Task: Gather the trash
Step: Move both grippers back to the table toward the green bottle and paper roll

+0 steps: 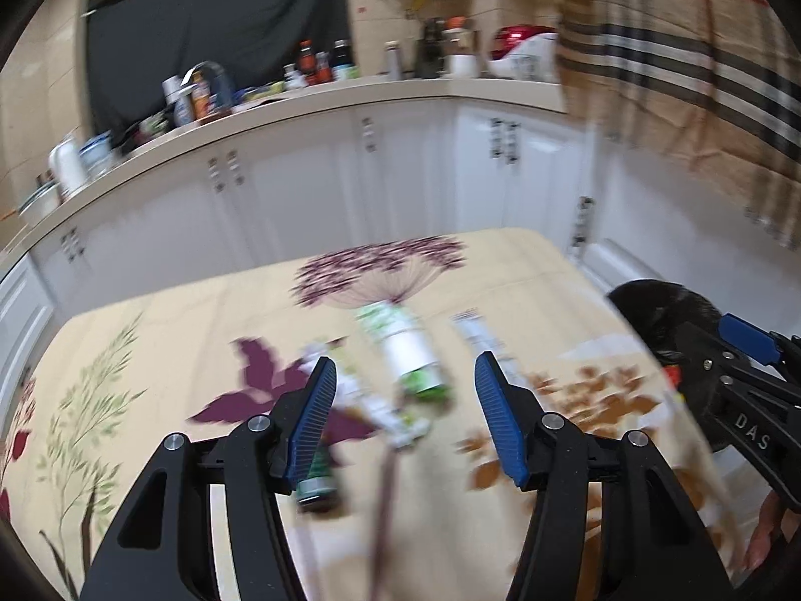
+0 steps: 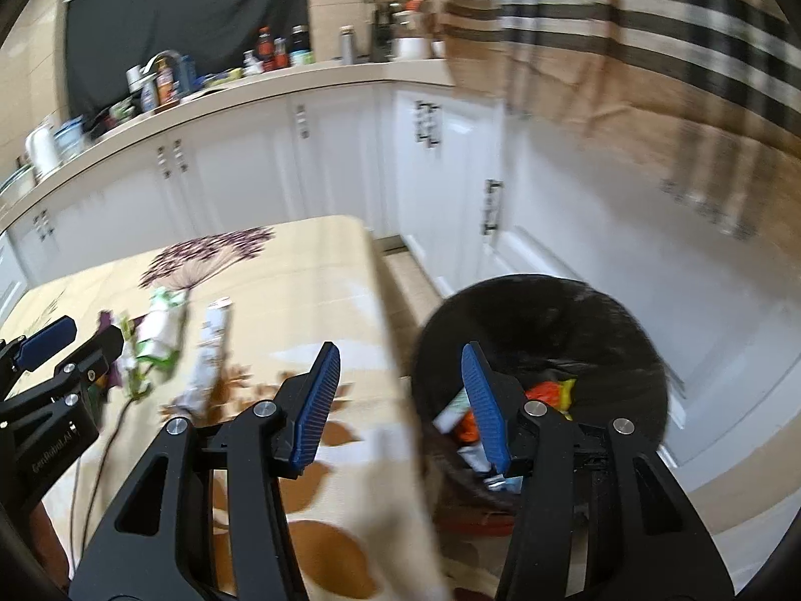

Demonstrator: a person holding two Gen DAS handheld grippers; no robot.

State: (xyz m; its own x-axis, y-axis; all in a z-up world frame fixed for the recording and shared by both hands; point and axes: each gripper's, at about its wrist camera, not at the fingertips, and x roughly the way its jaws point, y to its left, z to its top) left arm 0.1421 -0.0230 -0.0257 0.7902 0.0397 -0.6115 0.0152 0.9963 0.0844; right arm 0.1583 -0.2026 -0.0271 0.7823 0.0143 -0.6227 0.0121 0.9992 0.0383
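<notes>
Trash lies scattered on the cream floral tablecloth [image 1: 175, 350] ahead of my two wide-open, empty claws.

From my left wrist, my left claw [image 1: 405, 390] hovers spread over a blurred white-and-green cylindrical bottle [image 1: 408, 350], with a crumpled white-green wrapper [image 1: 380, 410] and a dark green tube [image 1: 315, 476] half hidden behind the left finger; a flat white packet [image 1: 480, 335] lies near the right finger. Open cloth stretches leftward, while the table's right edge drops to the black round bin [image 1: 656, 310], partly cut off by my right claw [image 1: 751, 345]. From my right wrist, my right claw [image 2: 400, 375] straddles the table edge and bin [image 2: 525, 310], jaws apart; orange and white scraps [image 2: 550, 395] sit inside, smeared by motion. White cabinets [image 2: 350, 160] stand beyond.
</notes>
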